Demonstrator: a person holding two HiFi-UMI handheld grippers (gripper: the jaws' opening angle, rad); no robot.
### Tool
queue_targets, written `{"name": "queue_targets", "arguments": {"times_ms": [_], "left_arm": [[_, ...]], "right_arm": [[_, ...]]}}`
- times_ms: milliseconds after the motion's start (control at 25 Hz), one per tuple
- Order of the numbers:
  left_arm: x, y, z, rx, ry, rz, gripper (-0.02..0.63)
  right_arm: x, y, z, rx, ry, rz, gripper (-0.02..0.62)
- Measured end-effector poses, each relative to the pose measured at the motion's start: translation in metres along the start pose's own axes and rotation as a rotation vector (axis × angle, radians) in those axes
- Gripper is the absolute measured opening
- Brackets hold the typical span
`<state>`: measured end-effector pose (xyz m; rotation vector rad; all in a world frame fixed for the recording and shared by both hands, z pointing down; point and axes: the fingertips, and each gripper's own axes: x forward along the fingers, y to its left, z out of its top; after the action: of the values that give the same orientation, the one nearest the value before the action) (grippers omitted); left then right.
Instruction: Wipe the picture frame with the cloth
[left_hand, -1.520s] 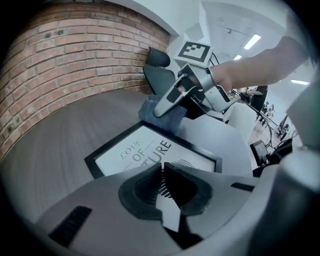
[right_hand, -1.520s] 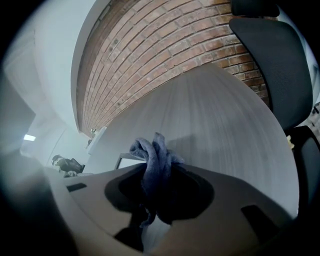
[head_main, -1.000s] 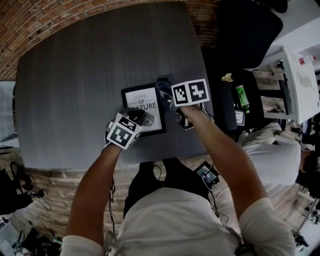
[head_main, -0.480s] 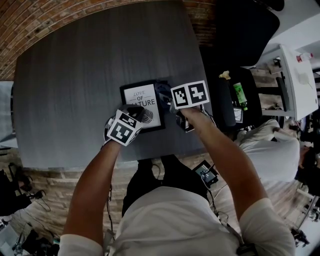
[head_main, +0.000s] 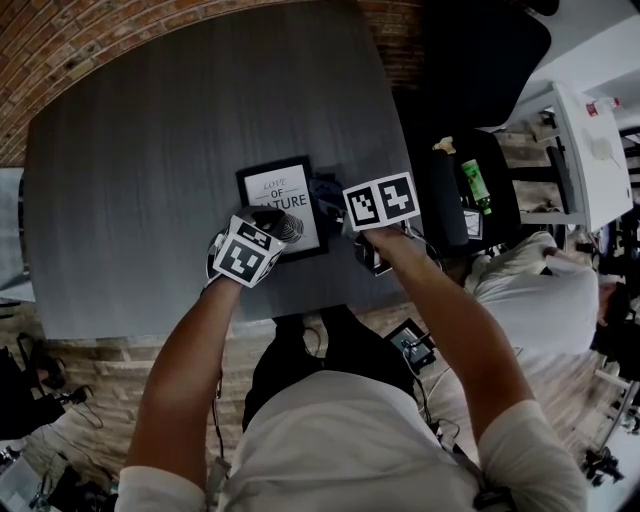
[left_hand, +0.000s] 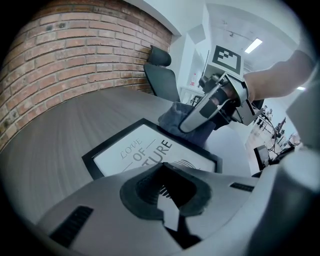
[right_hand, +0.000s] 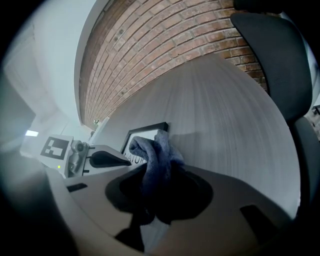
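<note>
Moved: the right gripper (right_hand: 155, 175) has slid the cloth (right_hand: 156, 150) nearer along the picture frame's (head_main: 277, 195) right edge.
Right gripper: pinching the cloth.
Left gripper (left_hand: 167, 190): pressed together, empty, over the frame's near end.
Direction: unwiped glass lies left of the cloth.

An office-like workroom: brick wall (head_main: 60, 40) behind the grey counter (head_main: 150, 150), black office chair (head_main: 480, 60) beside it, white ceiling light panels (left_hand: 253, 45) above.
</note>
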<state>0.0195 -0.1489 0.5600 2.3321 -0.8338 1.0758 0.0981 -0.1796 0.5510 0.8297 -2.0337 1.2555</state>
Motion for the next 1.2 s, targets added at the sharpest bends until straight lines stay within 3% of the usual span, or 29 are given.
{"name": "queue_targets", "arguments": {"times_ms": [1200], "left_arm": [[0.000,-0.003,-0.002,0.047,-0.011,0.044,0.011]], "right_arm": [[-0.025,0.021,-0.089,-0.062,0.141,0.034,0.117]]}}
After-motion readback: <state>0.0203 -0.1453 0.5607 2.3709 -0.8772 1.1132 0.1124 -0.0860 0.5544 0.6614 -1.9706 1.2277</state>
